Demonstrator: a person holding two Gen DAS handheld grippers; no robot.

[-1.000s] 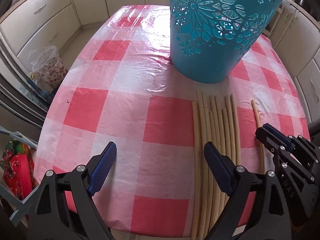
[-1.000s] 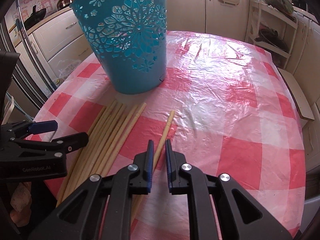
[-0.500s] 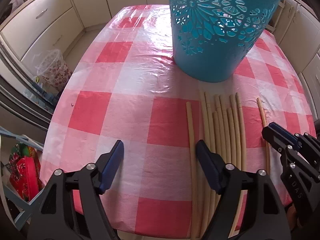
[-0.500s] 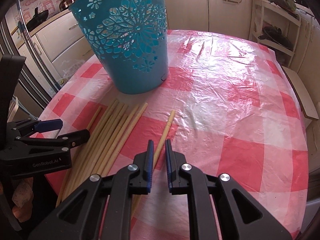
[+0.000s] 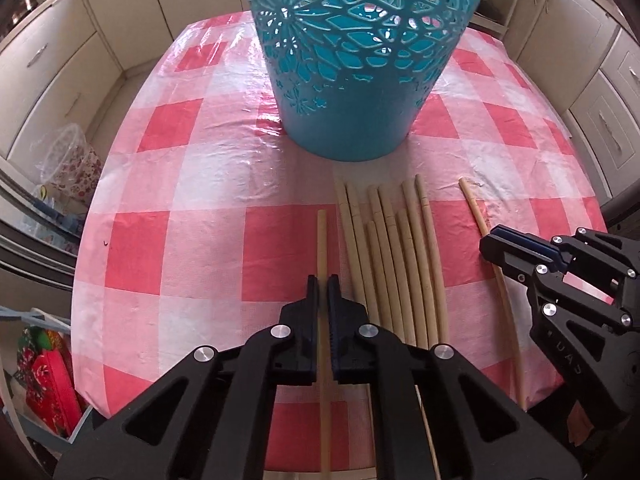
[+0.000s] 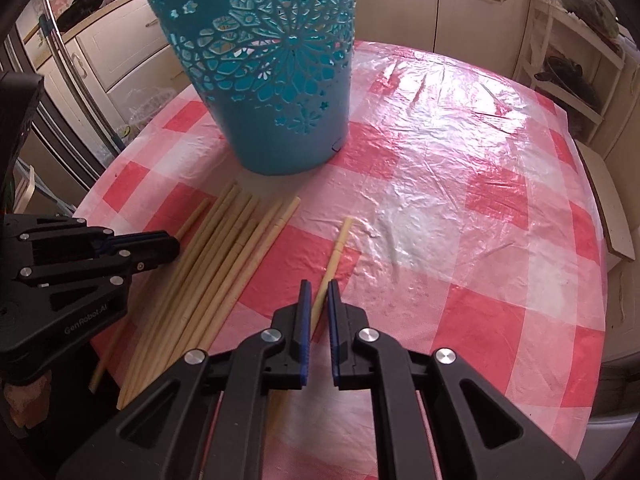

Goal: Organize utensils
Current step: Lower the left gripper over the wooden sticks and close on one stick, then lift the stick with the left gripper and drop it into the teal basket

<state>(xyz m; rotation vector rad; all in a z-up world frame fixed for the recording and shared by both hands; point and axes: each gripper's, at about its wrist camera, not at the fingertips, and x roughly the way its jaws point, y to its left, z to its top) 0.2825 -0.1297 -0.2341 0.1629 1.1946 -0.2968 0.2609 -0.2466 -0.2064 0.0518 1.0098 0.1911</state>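
A teal cut-out basket (image 5: 352, 60) (image 6: 272, 80) stands upright on the checked table. In front of it lies a bundle of several pale chopsticks (image 5: 396, 248) (image 6: 224, 264). One single chopstick (image 5: 321, 240) (image 6: 196, 216) lies left of the bundle, and my left gripper (image 5: 322, 284) (image 6: 168, 246) is closing on it, pads pressed to its sides. Another lone chopstick (image 5: 474, 208) (image 6: 340, 240) lies right of the bundle. My right gripper (image 6: 318, 292) (image 5: 492, 246) is closing tight on that one, the stick running between its pads.
The red-and-white tablecloth (image 6: 460, 200) has a wrinkled plastic cover. Cream cabinets (image 5: 60, 60) ring the table. A clear plastic container (image 5: 72, 160) and a red bag (image 5: 48, 380) sit on the floor to the left, and a white shelf rack (image 6: 568, 64) stands at the back right.
My left gripper's jaws went from wide open to shut around the single left chopstick, which now lies apart from the bundle. The right gripper kept its place on its stick.
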